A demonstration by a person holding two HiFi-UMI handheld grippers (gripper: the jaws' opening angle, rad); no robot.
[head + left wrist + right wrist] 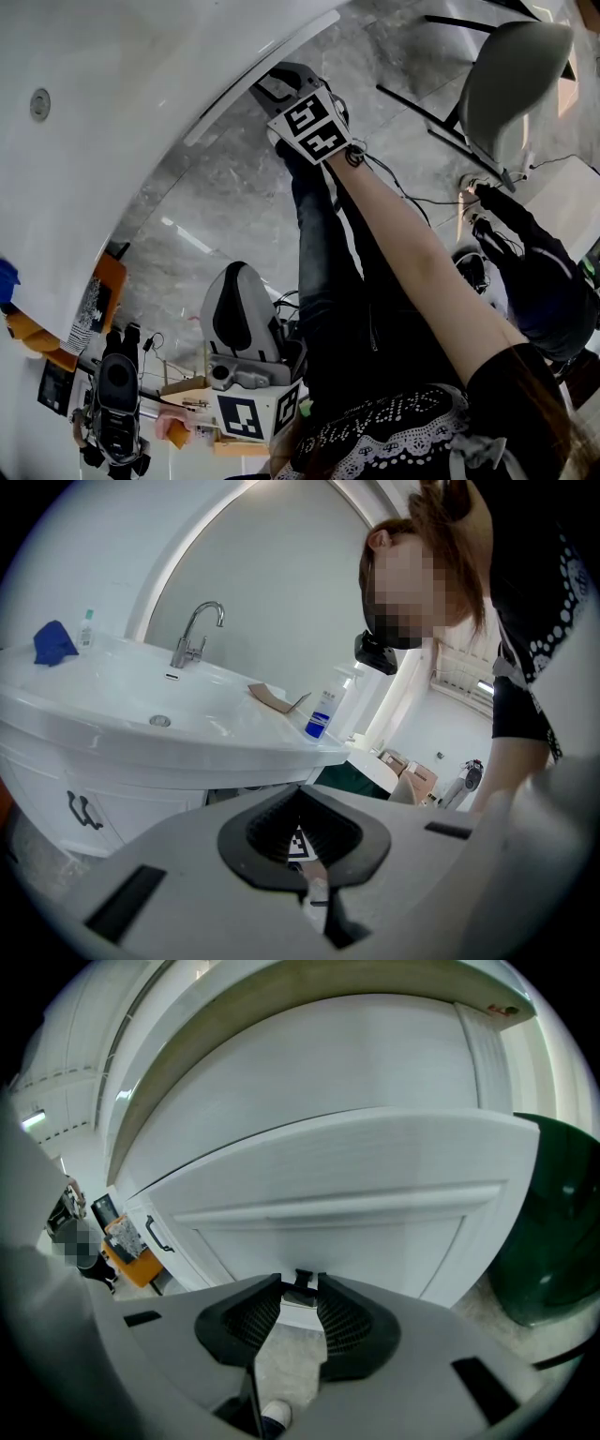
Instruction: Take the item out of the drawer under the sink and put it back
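1. Drawer front (319,1232) under the sink (122,719): apparently closed. The item is unseen, presumably inside.
2. Right hand-held gripper (300,1279): jaws nearly together, pinching the drawer handle (304,1284).
3. Left hand-held gripper (300,789): jaws together, empty.
4. Progress: first pull only; removal and return both remain.

A blue cloth (53,641) lies beside a small clear bottle (87,628), a torn brown card (272,697) lies near a blue-labelled bottle (322,712), and a dark green bin (548,1232) and a grey chair (511,73) stand on the marbled floor (216,197).
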